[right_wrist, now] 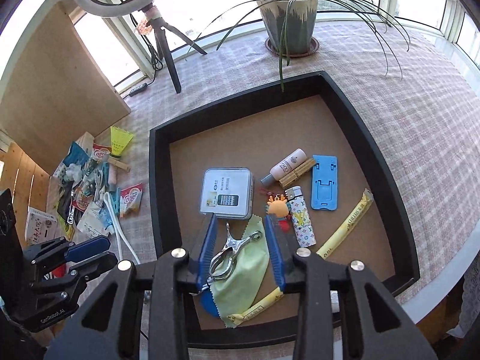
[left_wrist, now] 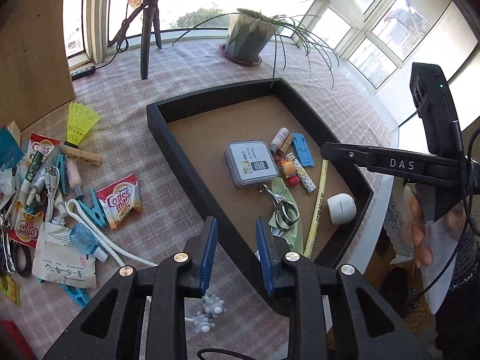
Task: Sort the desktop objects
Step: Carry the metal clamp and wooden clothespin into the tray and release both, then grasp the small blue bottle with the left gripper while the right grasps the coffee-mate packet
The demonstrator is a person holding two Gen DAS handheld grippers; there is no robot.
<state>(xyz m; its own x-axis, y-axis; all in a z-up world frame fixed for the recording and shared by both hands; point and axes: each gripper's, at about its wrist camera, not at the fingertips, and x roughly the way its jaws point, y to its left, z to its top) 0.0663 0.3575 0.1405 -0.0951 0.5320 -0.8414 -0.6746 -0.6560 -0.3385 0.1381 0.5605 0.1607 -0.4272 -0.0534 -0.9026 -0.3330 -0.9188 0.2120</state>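
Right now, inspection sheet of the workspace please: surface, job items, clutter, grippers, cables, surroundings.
Surface: pink checked tablecloth.
Job items: black-walled tray with brown floor holds a grey tin box, silver metal clip on a green cloth, blue phone stand, patterned lighter, white round case.
Clutter: unsorted pile left of the tray, including a Coffee mate sachet and a yellow shuttlecock.
Grippers: left gripper jaws open, empty, over the tray's near wall; right gripper jaws open either side of the clip.
Cables: white cable in the pile.
Surroundings: potted plant, tripod, windows.
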